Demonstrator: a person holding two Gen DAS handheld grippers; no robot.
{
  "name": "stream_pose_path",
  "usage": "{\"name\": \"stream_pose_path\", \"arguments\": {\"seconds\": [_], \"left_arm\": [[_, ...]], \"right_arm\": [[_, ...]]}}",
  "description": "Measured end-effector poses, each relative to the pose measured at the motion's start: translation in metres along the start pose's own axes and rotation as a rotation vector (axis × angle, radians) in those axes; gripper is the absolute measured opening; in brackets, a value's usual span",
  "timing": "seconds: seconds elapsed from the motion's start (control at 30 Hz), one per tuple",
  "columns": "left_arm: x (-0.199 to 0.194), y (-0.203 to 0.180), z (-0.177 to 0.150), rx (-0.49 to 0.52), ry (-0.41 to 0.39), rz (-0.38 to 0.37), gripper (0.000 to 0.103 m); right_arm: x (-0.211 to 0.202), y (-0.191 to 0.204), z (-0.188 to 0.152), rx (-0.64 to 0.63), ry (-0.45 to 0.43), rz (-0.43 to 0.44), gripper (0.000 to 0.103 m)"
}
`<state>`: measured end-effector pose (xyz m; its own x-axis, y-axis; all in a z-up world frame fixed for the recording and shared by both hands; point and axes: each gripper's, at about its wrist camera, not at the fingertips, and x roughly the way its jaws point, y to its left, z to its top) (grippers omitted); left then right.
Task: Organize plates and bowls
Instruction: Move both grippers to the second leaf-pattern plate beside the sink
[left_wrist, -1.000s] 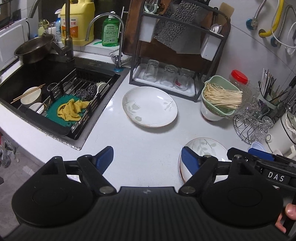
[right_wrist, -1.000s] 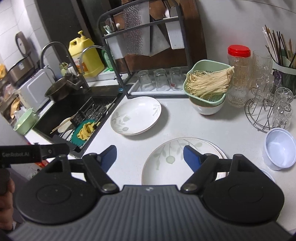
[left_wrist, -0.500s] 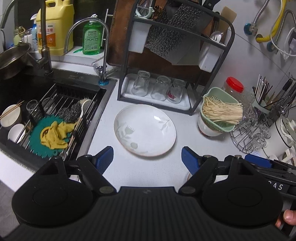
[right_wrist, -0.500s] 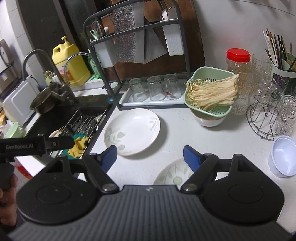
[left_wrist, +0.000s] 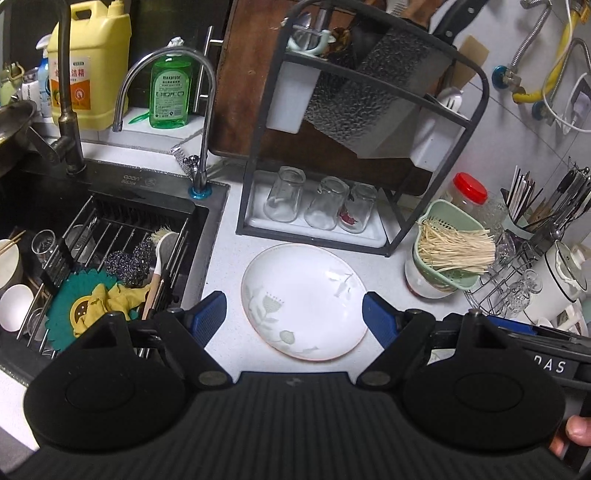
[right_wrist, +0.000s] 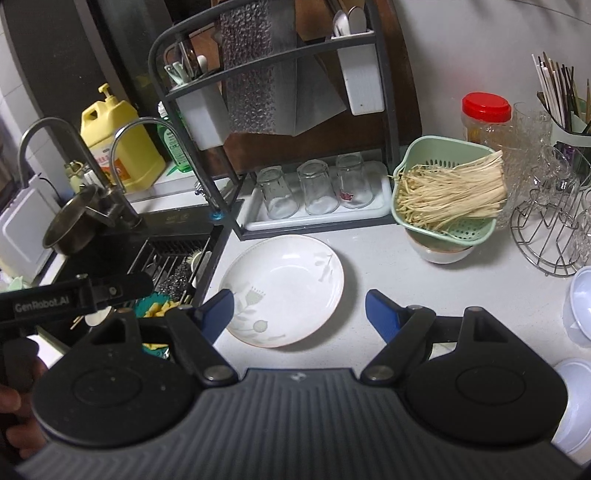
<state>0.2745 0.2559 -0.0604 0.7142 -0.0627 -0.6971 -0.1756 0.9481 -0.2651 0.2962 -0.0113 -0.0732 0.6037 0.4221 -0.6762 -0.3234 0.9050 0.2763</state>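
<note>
A white plate with a pale flower print (left_wrist: 304, 301) lies on the white counter in front of the black dish rack; it also shows in the right wrist view (right_wrist: 282, 290). My left gripper (left_wrist: 294, 319) is open and empty, its blue fingers on either side of the plate's near part. My right gripper (right_wrist: 300, 314) is open and empty, just before the plate's near right rim. A white bowl (right_wrist: 441, 253) sits under a green colander of noodles (right_wrist: 448, 197). Small white plastic bowls (right_wrist: 583, 299) stand at the right edge.
The dish rack (left_wrist: 369, 122) holds three upturned glasses (left_wrist: 325, 203) on its tray. The sink (left_wrist: 92, 240) at left holds a wire rack, scrubbers, a yellow cloth and bowls. A wire glass stand (right_wrist: 550, 229), a red-lidded jar (right_wrist: 485, 122) and a utensil holder crowd the right.
Both grippers have moved forward toward the flower-print plate, which now lies between the fingers. The second plate seen near the front before has left both views.
</note>
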Motion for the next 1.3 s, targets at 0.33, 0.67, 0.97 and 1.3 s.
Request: {"name": "stream_pose_path", "arguments": {"seconds": [0.33, 0.67, 0.97, 1.3], "left_arm": [[0.023, 0.04, 0.013, -0.001, 0.042, -0.048, 0.084], [0.055, 0.066, 0.042, 0.047, 0.083, -0.066, 0.084], [0.1, 0.077, 0.047, 0.057, 0.187, -0.102, 0.084], [0.15, 0.087, 0.047, 0.083, 0.281, -0.107, 0.084]], "right_arm": [[0.027, 0.019, 0.001, 0.073, 0.031, -0.061, 0.08], [0.051, 0.033, 0.008, 0.135, 0.051, -0.095, 0.08], [0.075, 0.032, 0.011, 0.193, 0.091, -0.146, 0.078], [0.102, 0.015, 0.007, 0.25, 0.132, -0.192, 0.076]]}}
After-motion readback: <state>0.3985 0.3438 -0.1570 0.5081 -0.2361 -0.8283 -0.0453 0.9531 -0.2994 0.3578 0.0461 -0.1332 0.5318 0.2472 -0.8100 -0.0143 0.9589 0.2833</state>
